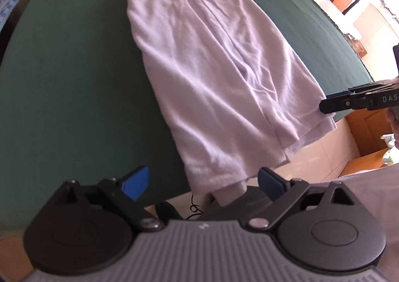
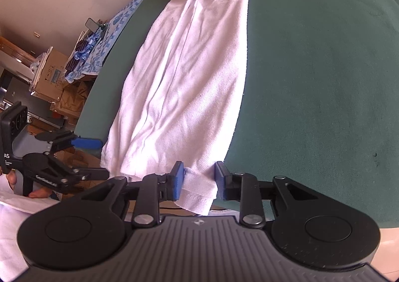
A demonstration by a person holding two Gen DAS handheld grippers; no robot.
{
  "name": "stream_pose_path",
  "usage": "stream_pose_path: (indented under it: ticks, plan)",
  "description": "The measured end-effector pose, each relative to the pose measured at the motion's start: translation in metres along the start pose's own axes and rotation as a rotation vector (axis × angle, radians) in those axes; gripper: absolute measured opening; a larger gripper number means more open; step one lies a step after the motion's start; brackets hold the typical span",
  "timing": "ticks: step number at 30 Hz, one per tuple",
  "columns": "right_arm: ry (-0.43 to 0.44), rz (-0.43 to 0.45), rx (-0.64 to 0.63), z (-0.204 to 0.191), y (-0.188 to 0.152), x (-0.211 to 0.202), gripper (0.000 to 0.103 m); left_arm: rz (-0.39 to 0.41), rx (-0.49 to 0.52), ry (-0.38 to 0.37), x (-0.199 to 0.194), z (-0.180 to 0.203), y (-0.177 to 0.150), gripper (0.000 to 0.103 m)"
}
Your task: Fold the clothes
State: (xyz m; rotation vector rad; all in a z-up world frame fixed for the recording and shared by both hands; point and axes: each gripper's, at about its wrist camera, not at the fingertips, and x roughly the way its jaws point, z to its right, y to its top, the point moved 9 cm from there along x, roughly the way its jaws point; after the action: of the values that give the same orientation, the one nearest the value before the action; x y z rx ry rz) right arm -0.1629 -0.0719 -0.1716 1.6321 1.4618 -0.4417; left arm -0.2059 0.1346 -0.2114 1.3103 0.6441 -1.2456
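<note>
We hold the left gripper (image 1: 203, 182) wide open; our right gripper (image 2: 198, 179) (narrower) straddles the white garment's (image 2: 189, 87) hem without pinching it.

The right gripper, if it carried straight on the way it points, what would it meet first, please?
The right gripper is open, its blue pads either side of the hem corner of the white shirt. Going straight on, it would meet that hem first, with the green table cover probably just beneath.

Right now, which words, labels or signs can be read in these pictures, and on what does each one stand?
"DAS": on the right gripper, cut off by the picture's edge.
"AS": on the left gripper, also cut off; small print beneath is unreadable.
Pink marking on the white garment: too blurred.
Cardboard box label: too small.
</note>
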Motion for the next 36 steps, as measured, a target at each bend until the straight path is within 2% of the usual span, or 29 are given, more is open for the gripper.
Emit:
stream_pose_path:
  ticks: [3, 5, 7, 10, 15, 19, 20, 21, 22, 28, 30, 31, 32, 34, 35, 36]
  plan:
    - [0.007, 0.001, 0.001, 0.0, 0.0, 0.0, 0.03, 0.034, -0.044, -0.072, -0.003, -0.001, 0.002, 0.095]
    - [0.01, 0.0, 0.0, 0.001, 0.0, 0.001, 0.029, 0.057, -0.082, -0.146, -0.004, 0.001, 0.005, 0.096]
    - [0.013, 0.002, 0.001, 0.001, 0.0, 0.001, 0.029, 0.079, -0.111, -0.173, -0.003, 0.001, 0.006, 0.101]
    - [0.013, 0.009, -0.002, 0.0, -0.001, 0.0, 0.029, 0.112, -0.154, -0.213, -0.003, 0.001, 0.009, 0.101]
    - [0.018, 0.017, -0.005, 0.001, -0.001, -0.001, 0.029, 0.105, -0.236, -0.308, -0.001, 0.002, 0.013, 0.1]
    - [0.03, 0.019, 0.002, 0.002, -0.001, -0.001, 0.029, 0.133, -0.274, -0.337, -0.003, -0.002, 0.014, 0.099]
    - [0.032, 0.02, 0.002, 0.002, -0.001, -0.001, 0.029, 0.144, -0.294, -0.349, -0.004, -0.004, 0.014, 0.096]
    - [0.033, 0.02, 0.003, 0.002, -0.001, -0.001, 0.029, 0.145, -0.312, -0.366, -0.004, -0.006, 0.014, 0.089]
    - [0.035, 0.019, 0.005, 0.002, -0.002, -0.001, 0.029, 0.132, -0.326, -0.389, -0.003, -0.006, 0.013, 0.074]
    - [0.042, 0.01, 0.01, 0.003, -0.001, 0.0, 0.03, 0.143, -0.354, -0.428, -0.001, -0.009, 0.013, 0.073]
    - [0.048, 0.006, 0.013, 0.004, -0.001, 0.0, 0.03, 0.151, -0.379, -0.434, -0.001, -0.013, 0.014, 0.07]
    - [0.05, 0.006, 0.016, 0.004, -0.001, 0.0, 0.03, 0.152, -0.392, -0.418, 0.0, -0.017, 0.014, 0.056]
    - [0.051, 0.007, 0.018, 0.004, -0.001, 0.0, 0.03, 0.151, -0.405, -0.4, 0.001, -0.021, 0.014, 0.032]
    - [0.044, 0.009, 0.016, 0.004, 0.0, 0.001, 0.028, 0.129, -0.432, -0.386, 0.008, -0.029, 0.014, 0.0]
    - [0.031, 0.008, 0.01, 0.004, 0.0, 0.002, 0.026, 0.12, -0.444, -0.388, 0.01, -0.031, 0.013, 0.0]
    - [0.018, 0.006, 0.005, 0.004, 0.0, 0.003, 0.018, 0.119, -0.448, -0.392, 0.01, -0.032, 0.013, 0.0]
